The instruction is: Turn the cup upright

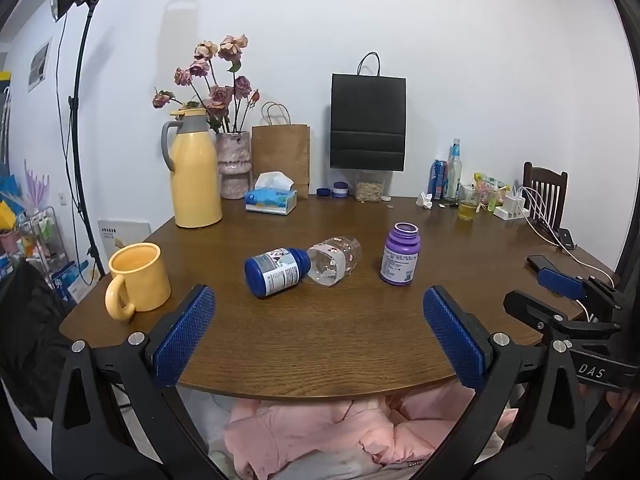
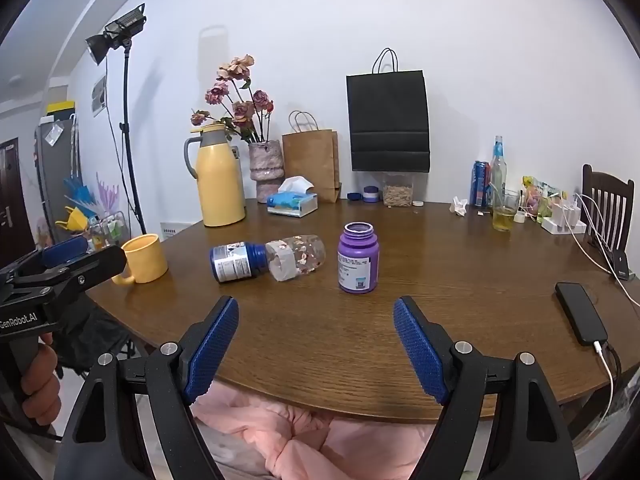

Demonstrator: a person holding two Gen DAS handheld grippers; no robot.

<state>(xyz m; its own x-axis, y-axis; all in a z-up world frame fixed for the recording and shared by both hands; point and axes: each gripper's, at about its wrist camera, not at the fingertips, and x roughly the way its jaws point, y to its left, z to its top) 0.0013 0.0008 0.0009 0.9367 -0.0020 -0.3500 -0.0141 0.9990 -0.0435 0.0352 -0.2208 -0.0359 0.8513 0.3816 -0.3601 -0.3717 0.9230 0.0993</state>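
Tabletop (image 1: 320,332), cup (image 1: 334,260) beyond left gripper (image 1: 318,332)

Both wrist views facing table (image 1: 320,344)

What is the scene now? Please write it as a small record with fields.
clear cup: lying on its side, mid-table
blue bottle: also on its side, its neck at the cup's mouth
purple bottle: upright, uncapped, right of the cup
yellow mug: upright, left edge
left gripper: open, empty
right gripper: open, empty
task: cup not yet upright

Evenly lit, sharp; edges perhaps warped.
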